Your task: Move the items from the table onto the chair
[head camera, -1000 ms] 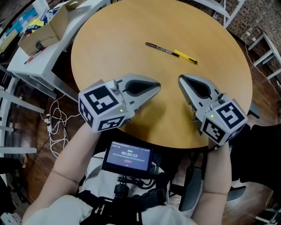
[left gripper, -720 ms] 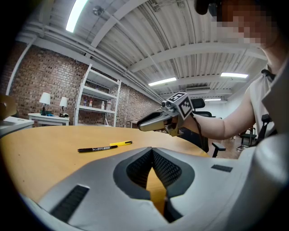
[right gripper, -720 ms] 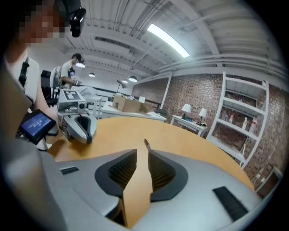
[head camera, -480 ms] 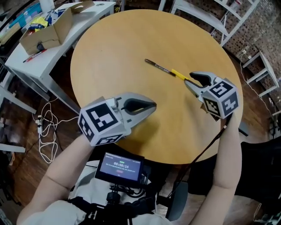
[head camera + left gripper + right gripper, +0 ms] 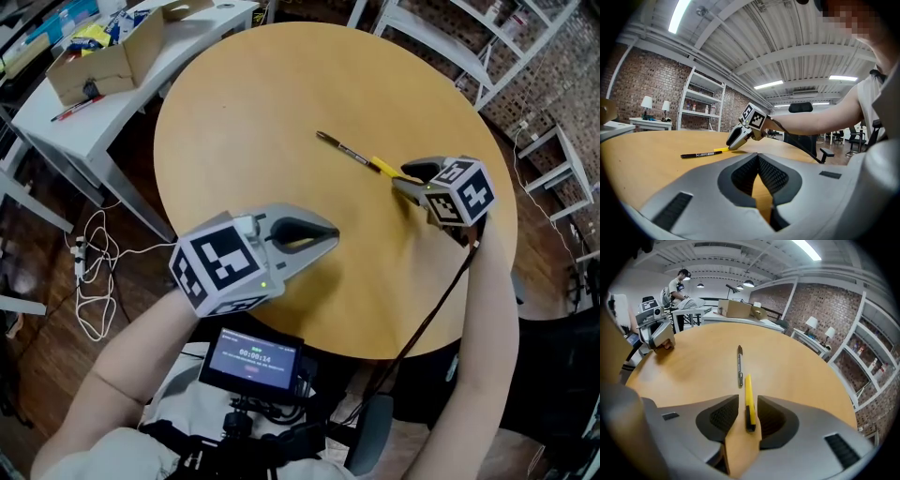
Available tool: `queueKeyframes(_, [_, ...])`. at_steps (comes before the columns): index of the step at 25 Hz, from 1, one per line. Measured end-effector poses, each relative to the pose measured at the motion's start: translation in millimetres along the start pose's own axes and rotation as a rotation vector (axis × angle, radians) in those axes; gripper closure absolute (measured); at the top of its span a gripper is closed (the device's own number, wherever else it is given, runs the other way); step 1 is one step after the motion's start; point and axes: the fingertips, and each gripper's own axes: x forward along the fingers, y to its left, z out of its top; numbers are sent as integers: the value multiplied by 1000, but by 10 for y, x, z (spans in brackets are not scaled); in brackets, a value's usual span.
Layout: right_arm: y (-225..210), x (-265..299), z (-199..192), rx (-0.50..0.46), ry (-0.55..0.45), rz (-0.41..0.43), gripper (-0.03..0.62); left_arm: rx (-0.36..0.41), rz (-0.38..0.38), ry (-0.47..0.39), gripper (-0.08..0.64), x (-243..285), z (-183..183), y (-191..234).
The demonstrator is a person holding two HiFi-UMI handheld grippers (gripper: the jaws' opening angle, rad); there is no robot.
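one yellow pen [image 5: 748, 389], probably light, stiff and slick, best pinched mid-barrel, lies on the worktop [image 5: 253, 122] between the just-opened, wide right tongs [image 5: 401, 180], untouched; left tongs [image 5: 333, 232] hover shut, empty.

The round surface [image 5: 253, 103] lies bare over its far and left parts, so there is free passage there from every side. Only two slim things lie on it, end to end: a black pen [image 5: 342, 147] and a yellow pen [image 5: 382, 167]. The right tool [image 5: 401, 175] sits low over the yellow pen, jaws just opened and apart around it, with thin gaps either side. The left tool [image 5: 334, 231] hovers at the near edge, well apart. A white desk [image 5: 122, 98] with a cardboard box [image 5: 98, 70] crowds the left side, and white shelving [image 5: 422, 33] stands beyond.
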Motion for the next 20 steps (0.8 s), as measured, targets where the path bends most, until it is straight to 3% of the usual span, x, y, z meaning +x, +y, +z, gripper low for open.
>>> queueKeyframes(3, [-15, 44, -61, 18, 21, 35, 457, -1, 2, -4, 551, 22, 10, 3])
queueKeyframes(7, [-19, 26, -120, 120, -12, 91, 458, -2, -10, -6, 551, 31, 10, -35])
queueKeyframes(10, [34, 50, -89, 169, -40, 137, 502, -2, -4, -3, 551, 5, 1, -21])
queueKeyframes(16, [53, 50, -84, 175, -21, 121, 531, -2, -3, -3, 551, 24, -1, -12])
queueKeyframes(20, [40, -2, -104, 215, -71, 84, 532, -2, -7, -2, 551, 15, -12, -3])
